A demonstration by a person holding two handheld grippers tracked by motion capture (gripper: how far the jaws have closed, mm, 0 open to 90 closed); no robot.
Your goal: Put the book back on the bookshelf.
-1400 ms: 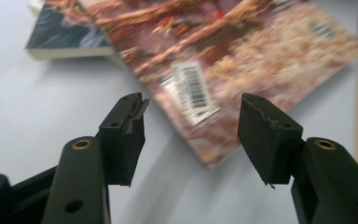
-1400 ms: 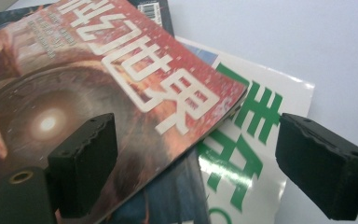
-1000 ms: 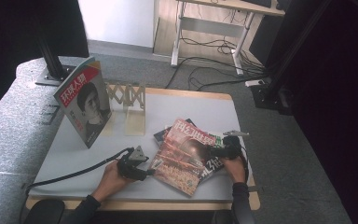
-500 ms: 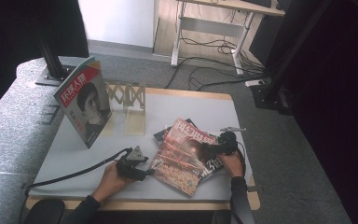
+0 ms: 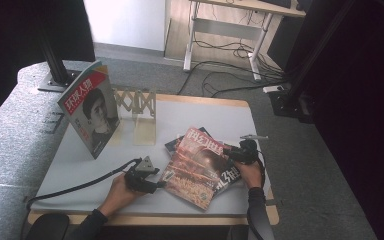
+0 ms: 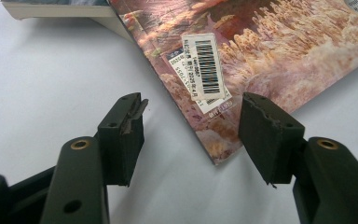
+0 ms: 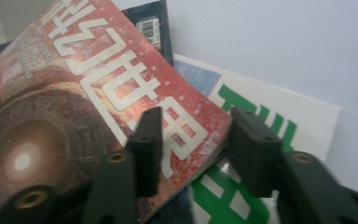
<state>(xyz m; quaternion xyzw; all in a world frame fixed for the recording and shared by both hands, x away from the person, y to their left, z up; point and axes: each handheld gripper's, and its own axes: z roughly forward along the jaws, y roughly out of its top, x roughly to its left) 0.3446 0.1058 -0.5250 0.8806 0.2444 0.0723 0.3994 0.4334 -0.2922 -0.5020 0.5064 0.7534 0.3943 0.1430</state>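
Since the earlier frame the right gripper (image 7: 193, 149) has just been closing, its jaws straddling the edge of the red glossy magazine (image 5: 197, 167) on the white bench (image 5: 80, 165). The left gripper (image 6: 191, 135) hovers half-open at its barcode corner, touching nothing.

"环球人物" on upright magazine (image 5: 90, 107) (red masthead)

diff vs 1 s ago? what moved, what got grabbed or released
The right gripper has just been closing its jaws around the right edge of the red magazine; whether the pads press yet is unclear. Unchanged: the left gripper open at the magazine's lower left corner, the upright magazine, and the wooden rack.
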